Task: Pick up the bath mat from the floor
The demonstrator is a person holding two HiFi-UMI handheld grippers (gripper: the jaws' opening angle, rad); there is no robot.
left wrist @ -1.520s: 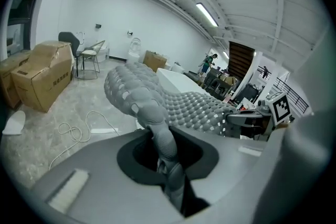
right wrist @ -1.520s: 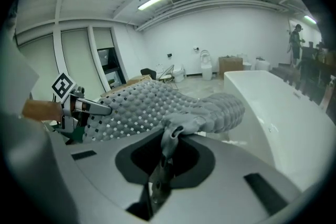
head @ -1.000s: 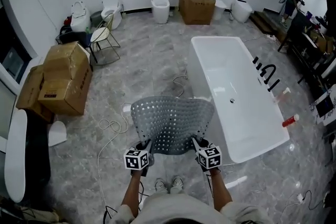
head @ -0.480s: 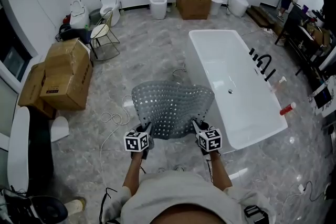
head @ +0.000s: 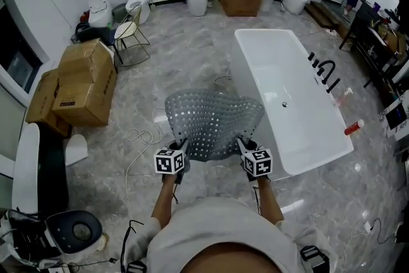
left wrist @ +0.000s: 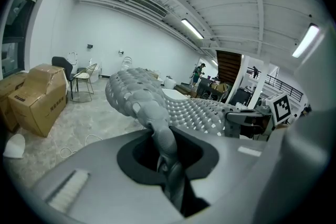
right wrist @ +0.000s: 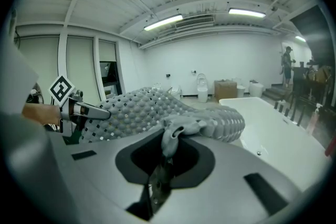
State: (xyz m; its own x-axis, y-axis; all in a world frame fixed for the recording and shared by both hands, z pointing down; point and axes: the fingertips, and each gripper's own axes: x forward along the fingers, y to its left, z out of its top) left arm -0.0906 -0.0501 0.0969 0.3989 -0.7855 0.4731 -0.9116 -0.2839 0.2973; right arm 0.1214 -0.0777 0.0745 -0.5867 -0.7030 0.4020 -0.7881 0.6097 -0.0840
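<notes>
Mat [head: 214, 121] is off the floor [head: 185, 67], held in the air in front of the person and spread between the two grippers.

The main risk, as I judge it, is a slip. Each gripper has only a narrow, bunched fold of the near edge, and the rest of the soft, perforated sheet hangs forward from those two pinches. A jerk, or the weight of the sagging far edge, could pull a fold out on one side and leave the mat swinging from the other.

A second risk is a snag. In the head view the mat's far right corner overlaps the left rim of the tub [head: 287, 99]; I cannot tell whether it touches. Dragging it across that rim could tug the sheet. A loose cable [head: 137, 137] lies on the floor to the person's left and could catch a foot.

The left gripper [head: 180, 149] is clamped on the near left corner. The right gripper [head: 243, 145] is clamped on the near right corner, its fingers [right wrist: 156, 187] nearly together with a crumpled tab of mat pressed between them. From both pinches the sheet runs away from the fingers, arches up between the grippers, then droops at its far edge.
</notes>
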